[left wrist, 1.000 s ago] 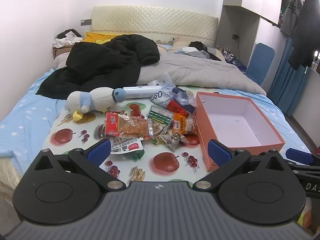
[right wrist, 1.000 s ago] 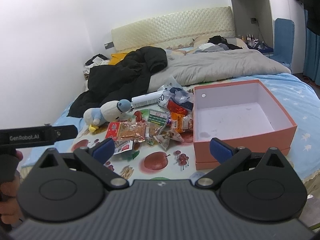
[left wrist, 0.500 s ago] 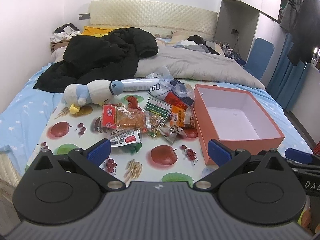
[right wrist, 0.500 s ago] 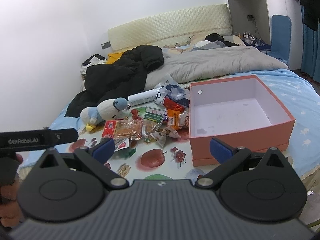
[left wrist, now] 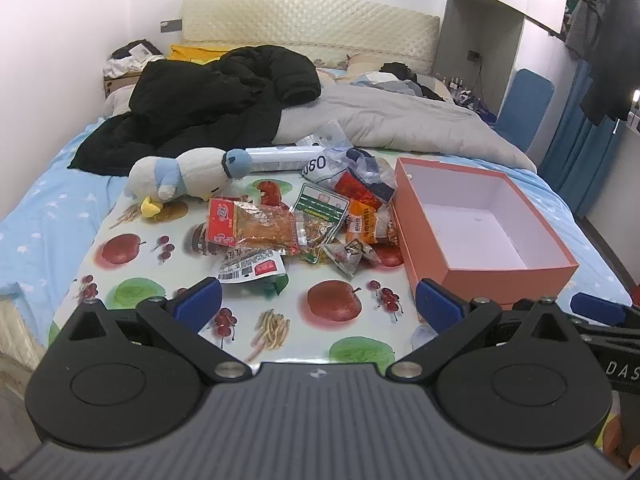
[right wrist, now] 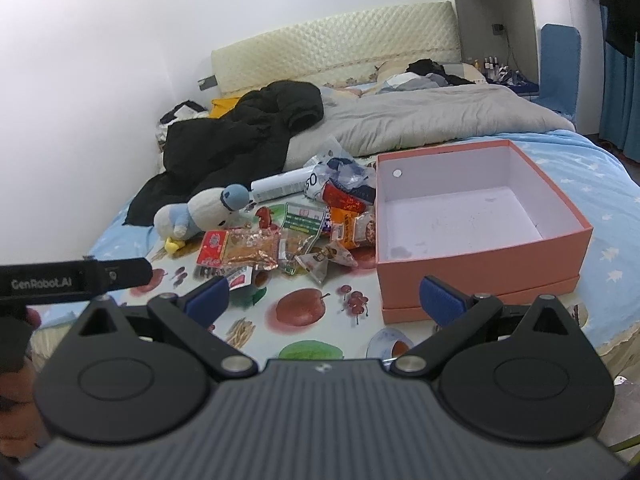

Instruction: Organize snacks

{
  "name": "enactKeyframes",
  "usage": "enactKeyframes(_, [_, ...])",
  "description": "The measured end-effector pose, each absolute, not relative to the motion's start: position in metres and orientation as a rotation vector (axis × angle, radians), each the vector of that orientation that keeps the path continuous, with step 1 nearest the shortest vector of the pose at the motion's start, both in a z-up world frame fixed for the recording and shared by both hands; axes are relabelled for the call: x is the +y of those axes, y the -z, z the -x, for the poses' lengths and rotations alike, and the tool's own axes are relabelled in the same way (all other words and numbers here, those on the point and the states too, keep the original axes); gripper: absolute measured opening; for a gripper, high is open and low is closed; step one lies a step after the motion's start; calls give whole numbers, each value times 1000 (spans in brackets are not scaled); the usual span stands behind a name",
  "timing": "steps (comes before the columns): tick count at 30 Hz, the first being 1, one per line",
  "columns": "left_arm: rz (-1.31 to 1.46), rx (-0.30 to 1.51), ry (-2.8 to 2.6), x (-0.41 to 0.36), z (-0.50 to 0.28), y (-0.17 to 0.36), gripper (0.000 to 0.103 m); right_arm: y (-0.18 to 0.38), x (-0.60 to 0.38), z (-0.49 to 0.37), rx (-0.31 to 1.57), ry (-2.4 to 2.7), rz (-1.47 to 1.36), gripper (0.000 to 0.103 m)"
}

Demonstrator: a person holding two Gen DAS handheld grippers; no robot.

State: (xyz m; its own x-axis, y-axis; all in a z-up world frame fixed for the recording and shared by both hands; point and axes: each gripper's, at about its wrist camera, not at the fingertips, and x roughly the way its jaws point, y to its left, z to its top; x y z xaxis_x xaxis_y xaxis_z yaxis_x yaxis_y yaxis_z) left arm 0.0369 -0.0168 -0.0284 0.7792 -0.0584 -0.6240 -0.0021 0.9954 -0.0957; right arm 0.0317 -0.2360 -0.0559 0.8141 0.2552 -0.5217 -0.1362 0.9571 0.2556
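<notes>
A pile of snack packets lies on a fruit-print mat spread on the bed. Right of the pile stands an empty orange box with a white inside. My left gripper hangs open above the mat's near edge, short of the pile, nothing between its blue fingertips. My right gripper is open too, near the box's front left corner, holding nothing.
A plush penguin and a white tube lie behind the pile. Black jacket and grey duvet cover the far bed. A person's hand holds the left tool. A small bowl sits at the mat's near edge.
Both grippers have drawn back slightly and tilted, so the pile and box sit a little lower and farther in view. Nothing on the mat has moved; both stay open.
</notes>
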Motion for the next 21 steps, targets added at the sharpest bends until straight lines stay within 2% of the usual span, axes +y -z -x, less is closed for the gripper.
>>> enactKeyframes(21, [119,677,-5,4,-55,56,103,75,-224,-45,629,-197,-195,103])
